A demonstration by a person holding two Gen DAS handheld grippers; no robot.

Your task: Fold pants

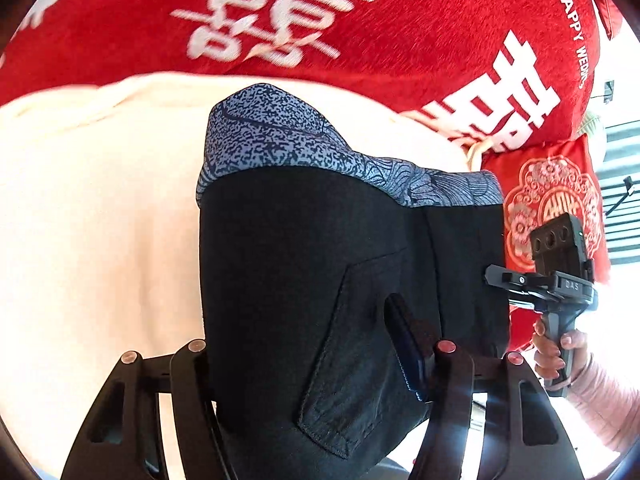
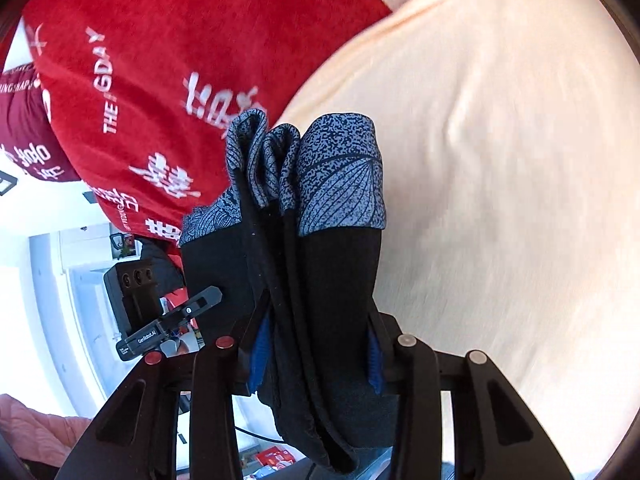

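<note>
- Two fabrics fill most of both views: a cream sheet [image 1: 92,216] spread wide as the surface, and past it a red blanket [image 1: 360,20] printed with white characters and the words "HAPPY WEDDING".
- The black pants [image 1: 304,280], with a blue-grey patterned band at their far end, hang between the two tools over the cream sheet; whether the band touches the sheet cannot be told.
- Both tools grip the pants: the left gripper [image 1: 320,368] has its jaws set fairly wide around a broad flat panel with a stitched pocket, and the right gripper [image 2: 316,356] has its jaws closed onto several bunched layers.
- A red cushion [image 1: 552,208] with a pale floral medallion lies at the right edge of the blanket, seen only from the left wrist.
- The right-wrist view alone shows a bright white room beyond the bed edge, with a darker maroon cloth [image 2: 24,136] at far left and small red packages [image 2: 272,458] low down.
- The left-wrist view alone shows the person's right hand [image 1: 560,354] in a pink sleeve around the other tool's handle, and dark slatted lines behind it.
</note>
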